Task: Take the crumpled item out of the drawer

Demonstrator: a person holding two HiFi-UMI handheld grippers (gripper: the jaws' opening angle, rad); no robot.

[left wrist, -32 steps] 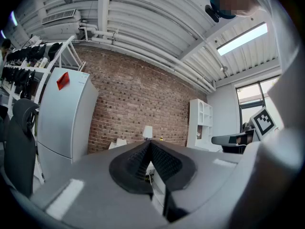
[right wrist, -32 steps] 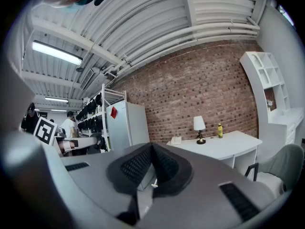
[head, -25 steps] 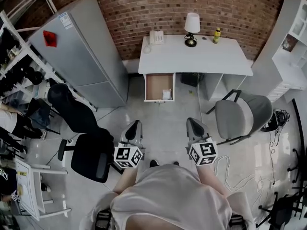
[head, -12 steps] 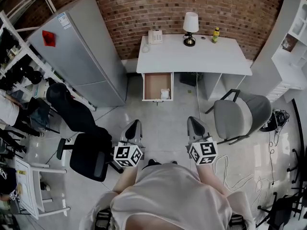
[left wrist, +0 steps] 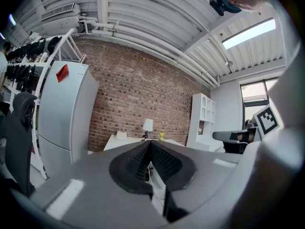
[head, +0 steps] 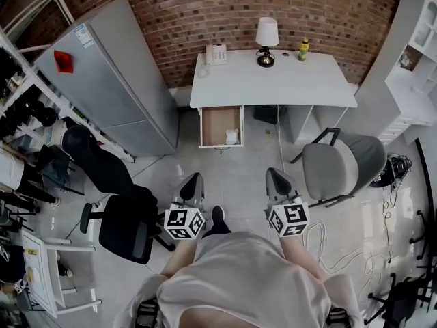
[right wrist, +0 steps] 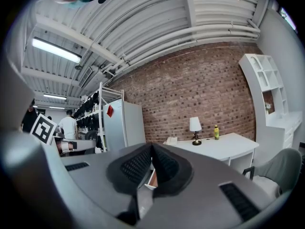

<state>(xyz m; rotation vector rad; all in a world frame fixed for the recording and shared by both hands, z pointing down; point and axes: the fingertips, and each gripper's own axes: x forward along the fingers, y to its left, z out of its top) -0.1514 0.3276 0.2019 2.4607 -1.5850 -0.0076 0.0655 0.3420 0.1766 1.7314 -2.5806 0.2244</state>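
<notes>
Crumpled item (head: 232,137) in drawer (head: 217,123), head view only

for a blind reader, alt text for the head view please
The wooden drawer of a white desk stands open, a small white crumpled item inside. The left gripper and right gripper, both shut, hover well short of it.

No print can be read (the fridge label (head: 83,35) shows too small).
</notes>
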